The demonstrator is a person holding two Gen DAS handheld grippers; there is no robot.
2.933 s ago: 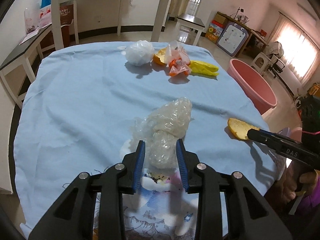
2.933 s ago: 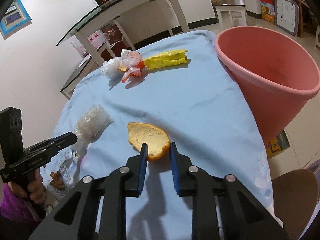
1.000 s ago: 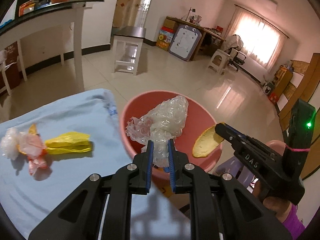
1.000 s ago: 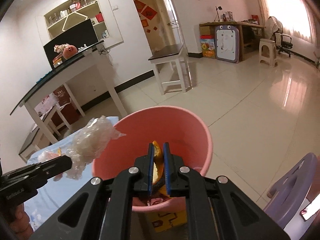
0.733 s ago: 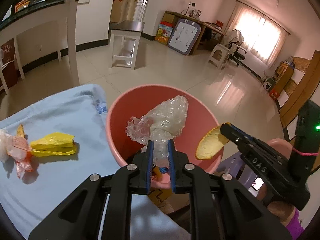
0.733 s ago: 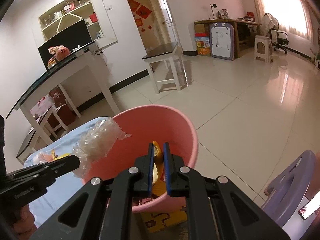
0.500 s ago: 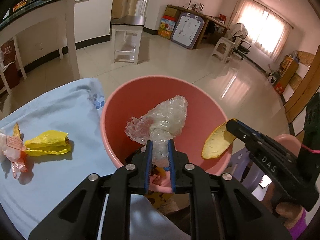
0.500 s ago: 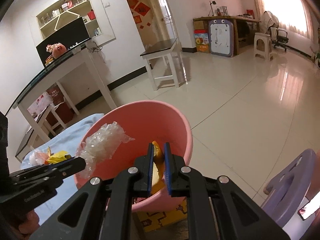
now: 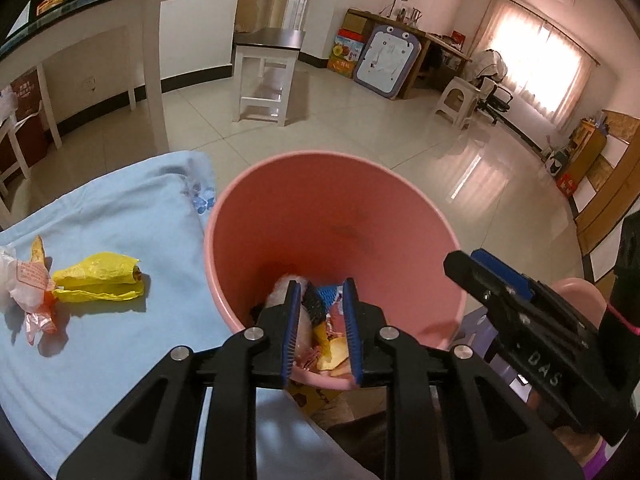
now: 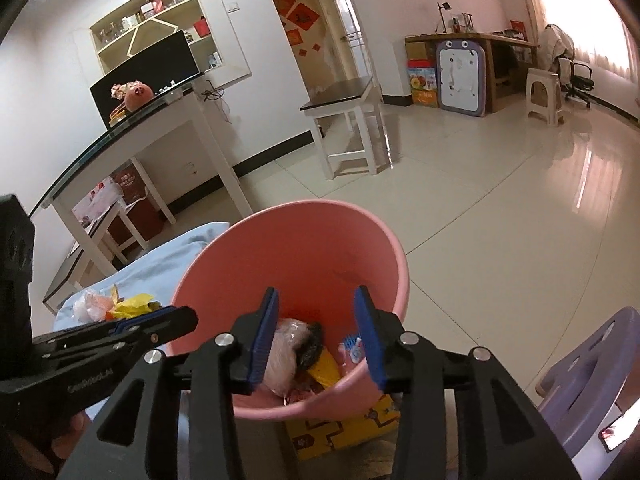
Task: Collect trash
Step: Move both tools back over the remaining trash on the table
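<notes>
Since half a sec ago both loads are gone from the grippers: the bubble wrap [image 10: 286,356] that the left gripper [image 9: 320,320] held and the orange peel [image 9: 338,354] that the right gripper [image 10: 316,326] pinched now lie in the pink bin [image 9: 280,216], on the heap of wrappers at the bottom. Both sets of jaws have just been opening w/ nothing left between them. Left jaws stand a little apart, blue pads clear, hovering over the near rim of the bin. Right jaws are wider apart, also empty, over the bin mouth; from the left wrist cam the right gripper's tip sits just past the bin's right rim.

Bin stands on the floor right beside the counter [image 9: 100,320], which has a light blue cloth over it. Trash remaining on the counter, far-left side well apart from both grippers: a yellow plastic bag [image 9: 98,284], and touching its left end a clear/orange wrapper bundle [image 9: 30,292] w/ a bit of orange peel sticking up.

A yellow printed carton [image 10: 340,428] sits on the floor by the base of the bin. Lilac plastic stool [image 10: 592,364] to the right. Person's hand [image 10: 64,446] grips the left gripper's handle, low left in the right wrist view.
</notes>
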